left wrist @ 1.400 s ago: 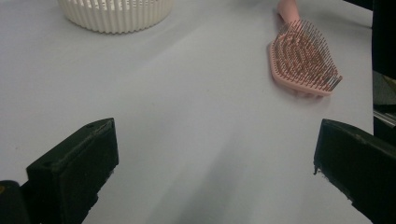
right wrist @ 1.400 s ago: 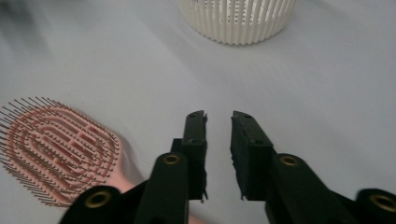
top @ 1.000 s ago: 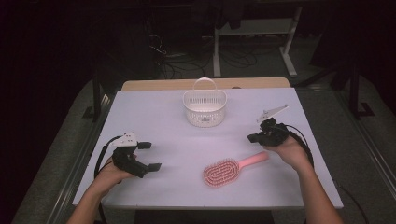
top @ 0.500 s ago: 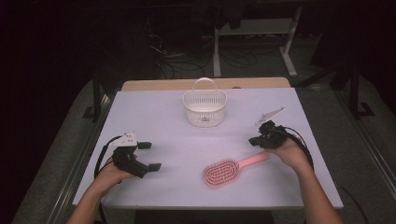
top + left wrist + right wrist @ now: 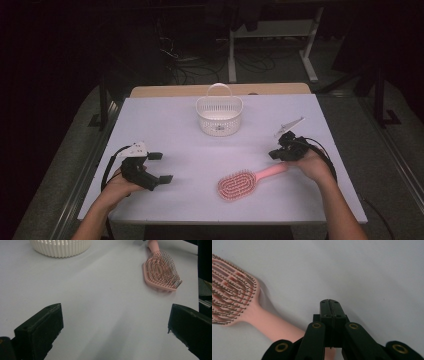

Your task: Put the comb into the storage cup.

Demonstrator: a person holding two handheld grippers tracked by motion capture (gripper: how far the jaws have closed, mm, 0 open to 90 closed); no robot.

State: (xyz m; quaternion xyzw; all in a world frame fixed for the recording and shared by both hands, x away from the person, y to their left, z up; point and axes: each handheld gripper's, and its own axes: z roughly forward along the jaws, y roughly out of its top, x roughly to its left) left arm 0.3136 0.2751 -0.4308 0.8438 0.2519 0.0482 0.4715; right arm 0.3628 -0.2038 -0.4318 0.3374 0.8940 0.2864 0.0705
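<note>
- White tabletop (image 5: pixel 165 125): smooth and bare around the work, likely letting a light plastic thing skid if nudged sideways.
- White slatted basket (image 5: pixel 219 116) with an upright loop handle: stands at the far middle, well apart from both hands; probably the place for the brush.
- Pink paddle hairbrush (image 5: pixel 236 184): lies flat at the near right of centre, bristles up, head toward the middle, handle (image 5: pixel 271 171) running out to the right hand. Looks light, rigid moulded plastic; bristle bed (image 5: pixel 161 271) springy and a poor place to pinch. Handle narrow, smooth, a little slippery; best taken across its width near the neck, so the heavier head does not droop.
- Left gripper (image 5: pixel 161 167): rests at the near left, jaws spread wide with nothing between, well apart from the brush.
- Right gripper (image 5: pixel 329 305): jaws pressed together, empty, tip on the tabletop just beside the handle, not around it. Needs opening before any hold.
</note>
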